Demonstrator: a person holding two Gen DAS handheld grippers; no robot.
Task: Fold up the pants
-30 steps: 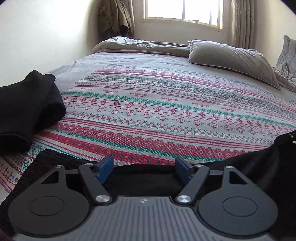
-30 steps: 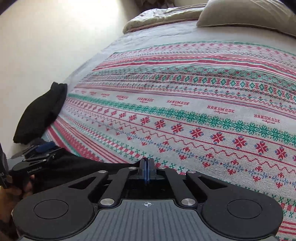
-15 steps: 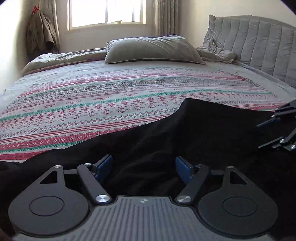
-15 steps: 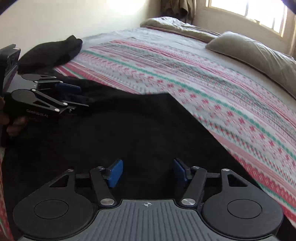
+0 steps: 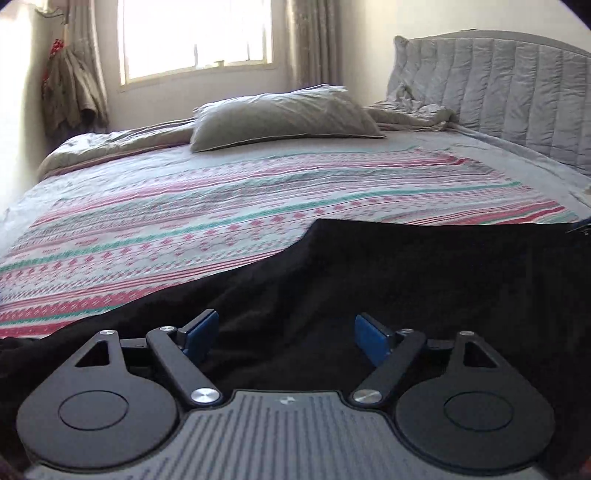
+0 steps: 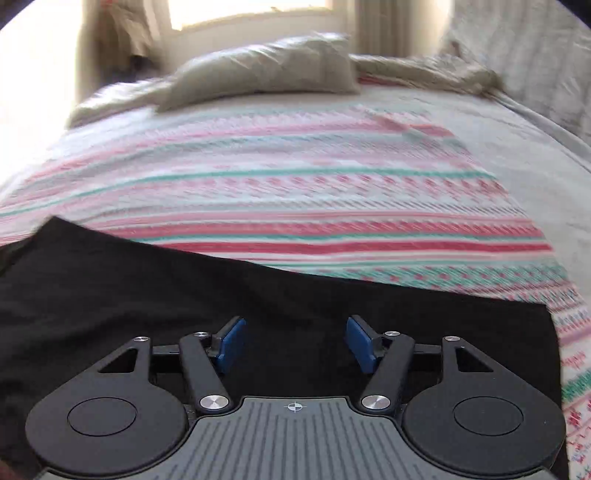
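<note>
Sunlight from a window (image 5: pixel 195 33) falls on a bed spread with a striped patterned blanket (image 5: pixel 184 229), a grey pillow (image 5: pixel 284 118) lying near the padded headboard (image 5: pixel 498 92). Black pants (image 5: pixel 406 280) lie flat across the blanket's near edge, filling the foreground of both wrist views. Both the left gripper (image 5: pixel 284 334) and the right gripper (image 6: pixel 293 343) hang just above the dark cloth, blue pads spread wide apart and holding nothing.

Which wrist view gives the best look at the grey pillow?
The left wrist view: the pillow is sharp, with its whole outline visible below the window. The right wrist view shows the same pillow, but smeared by motion blur.
</note>
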